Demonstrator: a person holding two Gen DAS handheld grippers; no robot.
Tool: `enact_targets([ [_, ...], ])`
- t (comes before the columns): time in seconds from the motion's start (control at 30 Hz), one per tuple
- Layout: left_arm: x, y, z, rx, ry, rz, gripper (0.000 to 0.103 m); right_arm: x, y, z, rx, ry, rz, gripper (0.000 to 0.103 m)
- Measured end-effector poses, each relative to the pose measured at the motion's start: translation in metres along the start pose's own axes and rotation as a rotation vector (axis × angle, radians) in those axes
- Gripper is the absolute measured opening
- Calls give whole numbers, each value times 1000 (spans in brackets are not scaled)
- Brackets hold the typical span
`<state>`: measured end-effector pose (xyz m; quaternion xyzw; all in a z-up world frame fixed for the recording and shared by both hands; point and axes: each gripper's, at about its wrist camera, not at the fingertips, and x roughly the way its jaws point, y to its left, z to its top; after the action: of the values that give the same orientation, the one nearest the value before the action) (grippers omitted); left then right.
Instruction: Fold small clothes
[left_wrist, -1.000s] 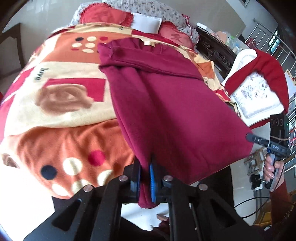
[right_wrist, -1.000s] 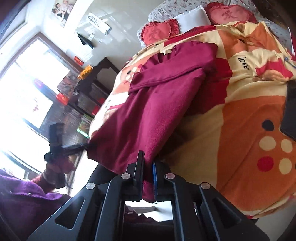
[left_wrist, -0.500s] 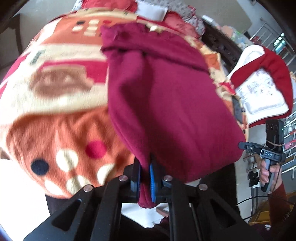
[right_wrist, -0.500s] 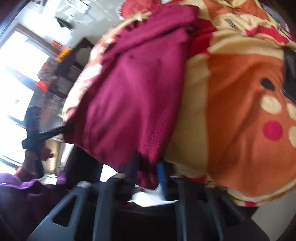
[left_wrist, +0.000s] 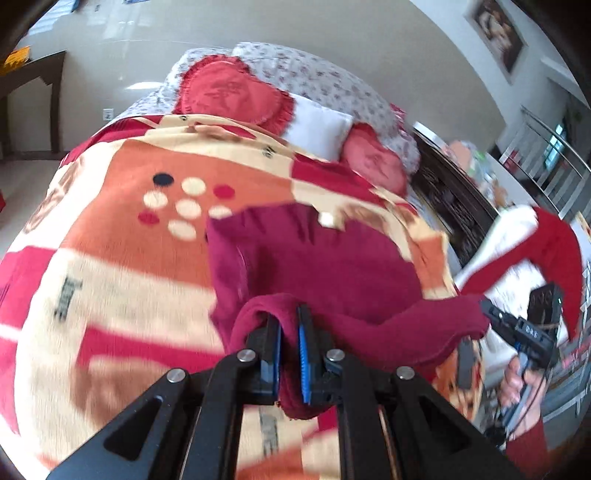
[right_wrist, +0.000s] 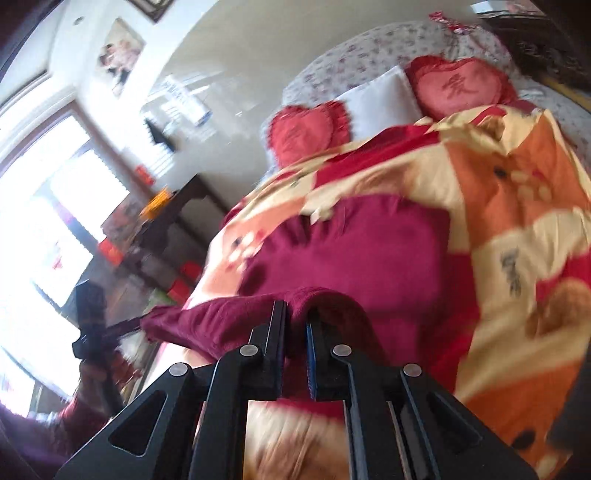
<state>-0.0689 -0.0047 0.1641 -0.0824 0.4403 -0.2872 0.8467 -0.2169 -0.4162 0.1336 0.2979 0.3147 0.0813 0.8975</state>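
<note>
A maroon garment (left_wrist: 332, 266) lies on the patterned blanket (left_wrist: 122, 258) of a bed, its near edge lifted and doubled back over the rest. My left gripper (left_wrist: 289, 325) is shut on one lower corner of it. My right gripper (right_wrist: 296, 317) is shut on the other corner; it also shows at the right of the left wrist view (left_wrist: 491, 314). The raised hem (right_wrist: 221, 317) hangs between the two grippers above the garment. The garment also shows in the right wrist view (right_wrist: 369, 251).
Heart-shaped red cushions (left_wrist: 229, 92) and a white pillow (left_wrist: 321, 125) lie at the head of the bed. A red and white garment (left_wrist: 546, 240) lies at the right, by dark furniture (left_wrist: 450, 199). A dark side table (right_wrist: 173, 218) stands by the window.
Both grippers have lifted the garment's lower edge from the bed's foot and carried it forward toward the pillows, so the garment now folds over itself. Both stay shut.
</note>
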Motion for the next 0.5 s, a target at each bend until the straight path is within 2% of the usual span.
enact_targets([
  [0.2, 70, 7, 51, 12, 22, 52, 8, 53, -40, 39, 92, 13, -74, 0],
  [0.37, 117, 14, 74, 36, 52, 84, 10, 90, -69, 59, 154, 16, -127, 0],
  [0.4, 126, 17, 77, 29, 58, 92, 13, 98, -76, 64, 178, 24, -135, 0],
  [0.5, 148, 26, 88, 1, 105, 86, 15, 119, -93, 73, 225, 73, -165, 0],
])
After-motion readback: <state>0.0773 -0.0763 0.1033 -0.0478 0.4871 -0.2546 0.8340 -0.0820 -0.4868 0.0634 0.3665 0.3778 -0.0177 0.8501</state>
